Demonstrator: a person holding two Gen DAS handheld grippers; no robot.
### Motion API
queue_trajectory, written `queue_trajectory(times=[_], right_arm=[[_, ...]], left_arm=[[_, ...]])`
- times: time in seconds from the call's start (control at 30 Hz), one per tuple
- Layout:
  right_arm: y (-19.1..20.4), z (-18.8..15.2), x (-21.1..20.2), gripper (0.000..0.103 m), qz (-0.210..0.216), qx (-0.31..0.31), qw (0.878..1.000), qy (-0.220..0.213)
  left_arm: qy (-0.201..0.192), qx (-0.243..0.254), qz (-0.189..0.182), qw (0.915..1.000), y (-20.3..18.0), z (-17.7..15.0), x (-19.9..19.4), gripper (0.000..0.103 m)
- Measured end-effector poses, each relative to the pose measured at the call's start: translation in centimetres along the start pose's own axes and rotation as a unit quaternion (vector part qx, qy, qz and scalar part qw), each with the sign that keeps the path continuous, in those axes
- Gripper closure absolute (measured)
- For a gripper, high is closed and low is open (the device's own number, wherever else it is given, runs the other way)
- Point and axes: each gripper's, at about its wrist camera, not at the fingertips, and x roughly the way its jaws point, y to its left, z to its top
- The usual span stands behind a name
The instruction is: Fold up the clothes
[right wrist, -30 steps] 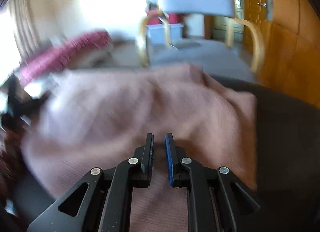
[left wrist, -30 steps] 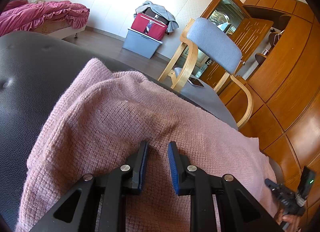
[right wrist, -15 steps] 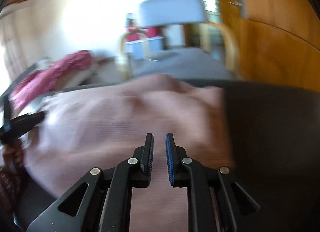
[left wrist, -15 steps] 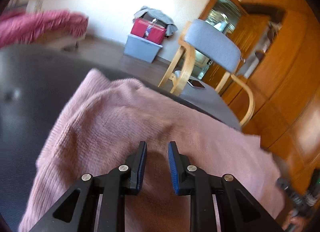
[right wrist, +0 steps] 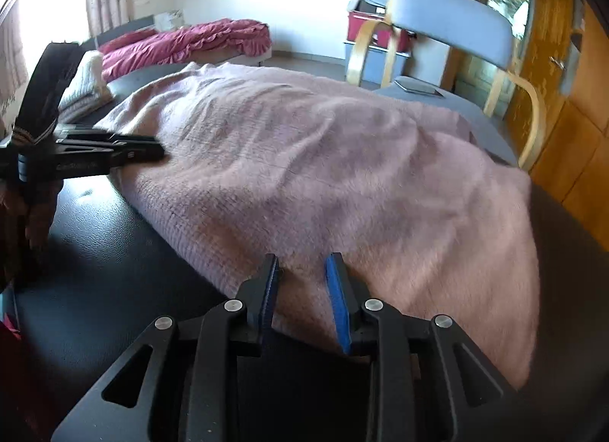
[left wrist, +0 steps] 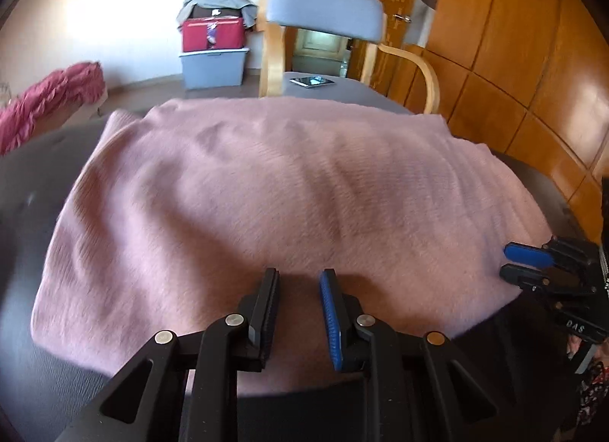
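Your left gripper [left wrist: 298,312] sits over the near edge of the pink sweater [left wrist: 289,190]. Its jaws stand a little apart, and I see no cloth pinched between the pads. Your right gripper [right wrist: 302,295] is at the near edge too, further along to the right. Its jaws are opening, and the sweater's hem lies under and between the tips, but the pads are not squeezing it.

The sweater lies flat on the dark padded surface [left wrist: 34,183], right in front of both tools. Its long side runs left to right, across the way your grippers point. Both hands are about as close to the near hem, one toward each end. So I think the next grab is that hem, and the fold would go away from you, toward the far edge by the grey chair [left wrist: 323,8].

A second ago the left gripper looked at the sweater at a slant, from its left end. Now it faces the sweater squarely. The right gripper's jaws were nearly together then, and now they are wider.
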Motion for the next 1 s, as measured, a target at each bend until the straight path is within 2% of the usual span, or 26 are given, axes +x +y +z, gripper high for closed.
queue_trajectory(times=[0.17,0.37,0.4,0.47,0.53,0.6,0.7,0.8,0.93,1.0], right_arm=[[0.8,0.1,-0.4,0.071,-0.016,-0.004,1.0,0.003],[0.6,0.3,-0.2,0.069,-0.018,0.003,1.0,0.0],[0.5,0.3,-0.2,0.069,-0.016,0.005,1.0,-0.001],[0.4,0.2,-0.2,0.069,-0.012,0.009,1.0,-0.004],[0.3,0.0,-0.2,0.068,-0.011,0.011,1.0,-0.006],[0.2,0.0,-0.2,0.068,-0.009,0.013,1.0,-0.007],[0.0,0.0,-0.1,0.068,-0.005,0.017,1.0,-0.008],[-0.3,0.0,-0.1,0.068,0.0,0.021,1.0,-0.009],[-0.4,0.0,0.0,0.067,-0.004,0.016,1.0,-0.01],[-0.3,0.0,0.1,0.066,-0.005,0.014,1.0,-0.009]], left_arm=[[-0.008,-0.009,0.01,0.9999,1.4,-1.5,-2.0,0.082],[-0.079,-0.031,0.05,0.9952,5.2,-0.2,-3.7,0.082],[-0.069,-0.037,0.076,0.9941,6.1,0.0,-3.3,0.082],[-0.028,-0.082,0.115,0.9895,8.8,-0.2,-2.1,0.082],[-0.033,-0.151,0.079,0.9848,11.7,-1.1,-2.6,0.082],[-0.032,-0.167,0.091,0.9813,12.8,-1.9,-3.3,0.086],[-0.03,-0.15,0.105,0.9825,12.4,-2.6,-4.0,0.086],[-0.033,-0.148,0.114,0.9818,11.6,-1.7,-4.6,0.086],[-0.072,-0.156,0.08,0.9818,10.1,2.5,-5.1,0.085],[-0.082,-0.136,0.066,0.9851,8.8,4.5,-4.6,0.084]])
